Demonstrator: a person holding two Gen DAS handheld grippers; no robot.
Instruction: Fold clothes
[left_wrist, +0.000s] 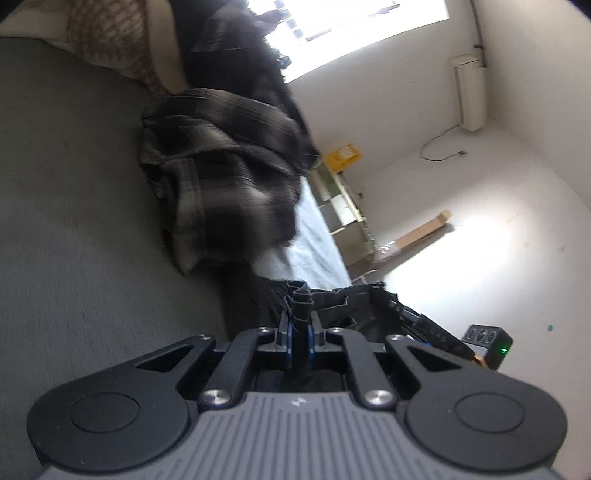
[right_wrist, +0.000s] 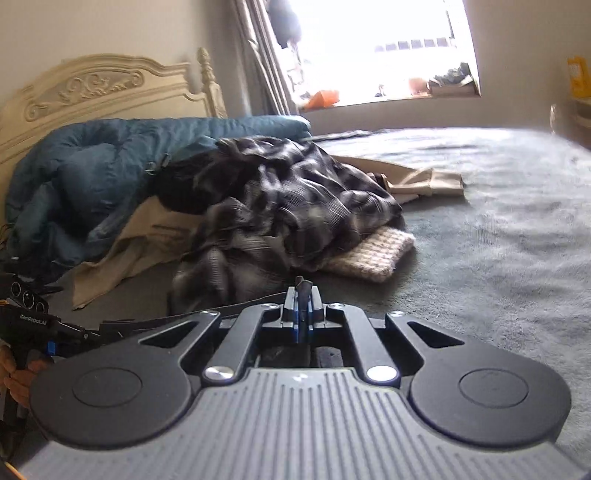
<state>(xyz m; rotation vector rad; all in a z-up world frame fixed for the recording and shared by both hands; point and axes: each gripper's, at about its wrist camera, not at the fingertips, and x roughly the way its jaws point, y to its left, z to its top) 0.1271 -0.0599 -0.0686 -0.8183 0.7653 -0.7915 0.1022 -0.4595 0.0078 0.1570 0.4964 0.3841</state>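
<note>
A dark grey garment (left_wrist: 347, 301) is stretched between my two grippers above the grey bedspread (right_wrist: 498, 229). My left gripper (left_wrist: 300, 325) is shut on a bunched edge of it, and the cloth sticks up between the fingertips. In the right wrist view my right gripper (right_wrist: 303, 295) is shut on another dark fold of the same garment (right_wrist: 177, 318), whose taut edge runs off to the left. There a hand (right_wrist: 16, 373) holds the left gripper's body (right_wrist: 29, 321). The right gripper's body (left_wrist: 443, 338) shows at the right in the left wrist view.
A heap of clothes lies ahead on the bed: a black and grey plaid shirt (right_wrist: 291, 206), a cream knit (right_wrist: 369, 258) and beige cloth (right_wrist: 421, 181). A blue duvet (right_wrist: 103, 166) sits against the carved headboard (right_wrist: 92, 88). A bright window (right_wrist: 380, 48) is behind.
</note>
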